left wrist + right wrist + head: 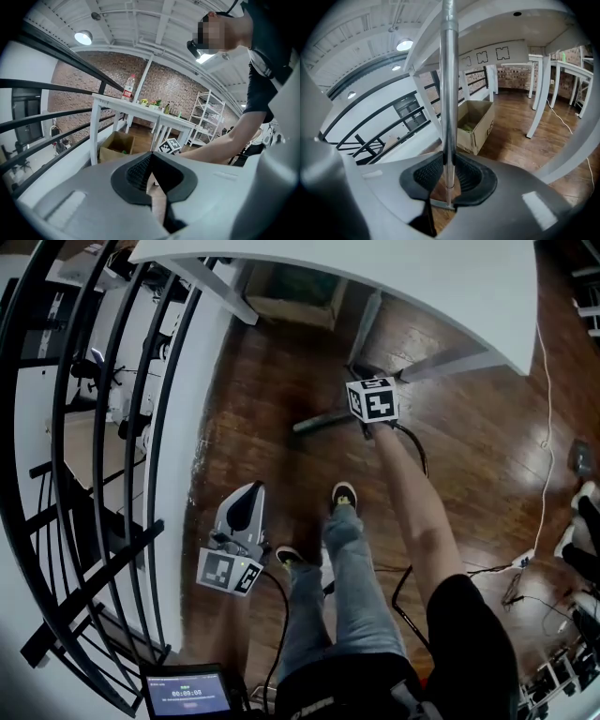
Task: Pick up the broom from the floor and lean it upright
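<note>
**Figure: Broom held by its pole**

Your right gripper (448,174), at 12 o'clock beside the table (375,277), is clamped on the broom (449,93) by its metal pole. The pole is probably light, stiff and slick, so hold it firmly near mid-length. Your left gripper (151,164), at 9 o'clock, has its jaws together and holds nothing.

Two grippers (151,172) (448,172), one broom (448,93), one cardboard box (476,124)

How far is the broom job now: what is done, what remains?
Done: the right gripper is shut on the broom handle, which stands roughly upright by the white table. In hand: holding it. Left: lean it on a support and let go. The left gripper is shut, empty.
</note>
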### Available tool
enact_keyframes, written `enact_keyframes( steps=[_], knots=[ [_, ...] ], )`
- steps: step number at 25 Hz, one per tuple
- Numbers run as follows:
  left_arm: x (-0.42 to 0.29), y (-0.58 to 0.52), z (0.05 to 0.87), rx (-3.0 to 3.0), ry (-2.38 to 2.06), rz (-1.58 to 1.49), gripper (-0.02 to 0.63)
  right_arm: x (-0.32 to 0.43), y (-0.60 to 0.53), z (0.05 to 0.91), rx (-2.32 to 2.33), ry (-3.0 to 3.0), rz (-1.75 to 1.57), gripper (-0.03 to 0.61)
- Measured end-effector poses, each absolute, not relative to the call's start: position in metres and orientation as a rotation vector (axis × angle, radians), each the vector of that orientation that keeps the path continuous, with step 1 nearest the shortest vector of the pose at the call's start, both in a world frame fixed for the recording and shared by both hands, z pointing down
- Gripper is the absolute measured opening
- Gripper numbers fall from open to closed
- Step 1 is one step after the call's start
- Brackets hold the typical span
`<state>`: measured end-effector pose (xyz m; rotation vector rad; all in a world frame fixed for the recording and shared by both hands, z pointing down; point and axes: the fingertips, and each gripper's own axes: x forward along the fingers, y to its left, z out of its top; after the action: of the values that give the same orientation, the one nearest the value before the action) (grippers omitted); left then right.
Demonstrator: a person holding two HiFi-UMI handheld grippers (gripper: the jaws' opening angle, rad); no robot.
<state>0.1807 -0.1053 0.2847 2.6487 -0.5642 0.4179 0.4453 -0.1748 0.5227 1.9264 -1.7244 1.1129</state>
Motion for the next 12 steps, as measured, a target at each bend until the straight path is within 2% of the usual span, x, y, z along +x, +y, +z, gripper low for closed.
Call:
enact_keyframes(
  steps=[12],
  knots=[
    [0.209, -0.1, 0.304, 2.658, -0.571, 0.432, 0.015, 0.468, -0.189, 0.531, 1.899, -1.796, 0.98, 0.121]
  ],
)
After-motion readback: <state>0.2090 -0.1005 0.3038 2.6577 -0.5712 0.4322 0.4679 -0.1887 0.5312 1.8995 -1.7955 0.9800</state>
